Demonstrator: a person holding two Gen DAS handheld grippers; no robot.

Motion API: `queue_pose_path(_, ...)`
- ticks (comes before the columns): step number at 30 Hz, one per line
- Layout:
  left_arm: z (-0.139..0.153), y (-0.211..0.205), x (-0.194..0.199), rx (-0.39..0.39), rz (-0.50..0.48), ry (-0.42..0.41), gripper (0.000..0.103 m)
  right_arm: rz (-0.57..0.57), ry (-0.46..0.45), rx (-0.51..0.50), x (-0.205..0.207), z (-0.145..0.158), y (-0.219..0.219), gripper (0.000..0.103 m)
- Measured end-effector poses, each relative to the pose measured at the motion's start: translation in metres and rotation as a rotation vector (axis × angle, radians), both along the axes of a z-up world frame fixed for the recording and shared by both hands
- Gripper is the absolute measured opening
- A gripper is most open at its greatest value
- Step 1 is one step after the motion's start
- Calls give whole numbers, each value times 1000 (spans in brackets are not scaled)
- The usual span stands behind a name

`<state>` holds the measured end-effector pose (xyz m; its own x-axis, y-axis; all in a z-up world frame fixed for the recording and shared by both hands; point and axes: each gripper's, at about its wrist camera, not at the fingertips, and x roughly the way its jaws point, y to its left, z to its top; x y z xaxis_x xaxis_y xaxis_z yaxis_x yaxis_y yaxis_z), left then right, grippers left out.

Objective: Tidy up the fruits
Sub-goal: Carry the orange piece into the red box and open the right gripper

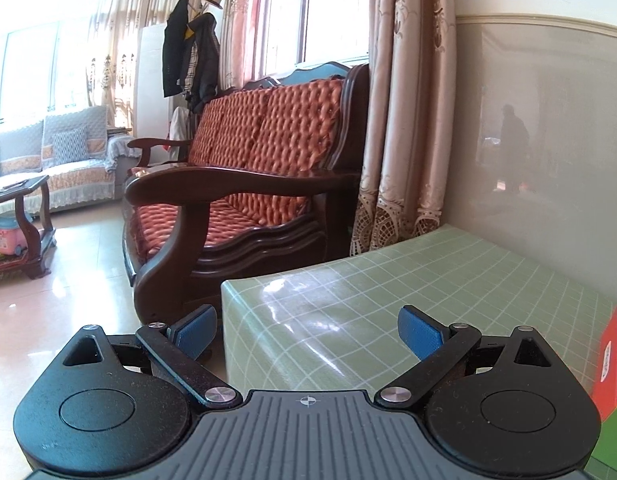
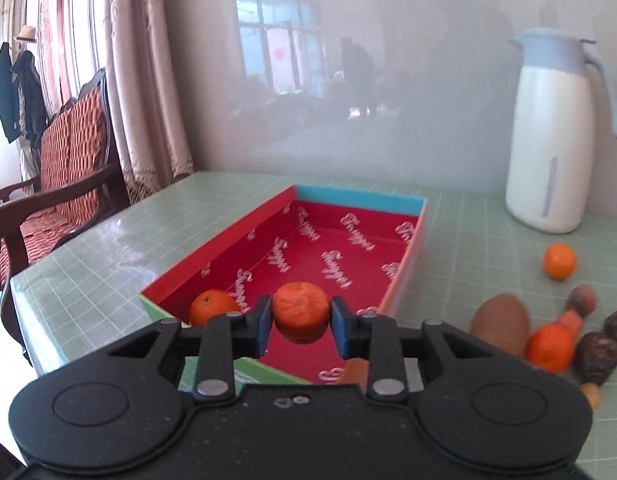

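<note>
Right gripper: your pads are closed on a mandarin, pinched at its sides and held over the near end of the box.
Left gripper: fingers spread wide, holding nothing, above the table edge.
Fruit placed: one orange sits in the box's near left corner.
Fruit waiting: an orange near the jug; another orange beside a brown fruit and dark nuts, right of the box.
Handling: the mandarin looks light, soft and loose-skinned, so I judge a gentle squeeze across its middle suits; hard pressure would likely bruise it.
Hard to see: the right-side cluster is blurred, so kinds are uncertain; your gripper body hides the box's near wall.
</note>
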<state>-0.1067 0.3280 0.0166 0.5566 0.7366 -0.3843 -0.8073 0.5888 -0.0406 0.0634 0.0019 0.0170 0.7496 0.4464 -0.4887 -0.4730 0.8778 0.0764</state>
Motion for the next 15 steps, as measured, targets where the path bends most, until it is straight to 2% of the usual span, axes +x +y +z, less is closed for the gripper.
queue_pose_path(10,-2,19,-8,-16,34,1,97,23,-2,25,-5,-1,10,33)
queue_pose_path(15,-2,11,-2,-14,7,6,97,-29,-34,60,-8,6,-5,34)
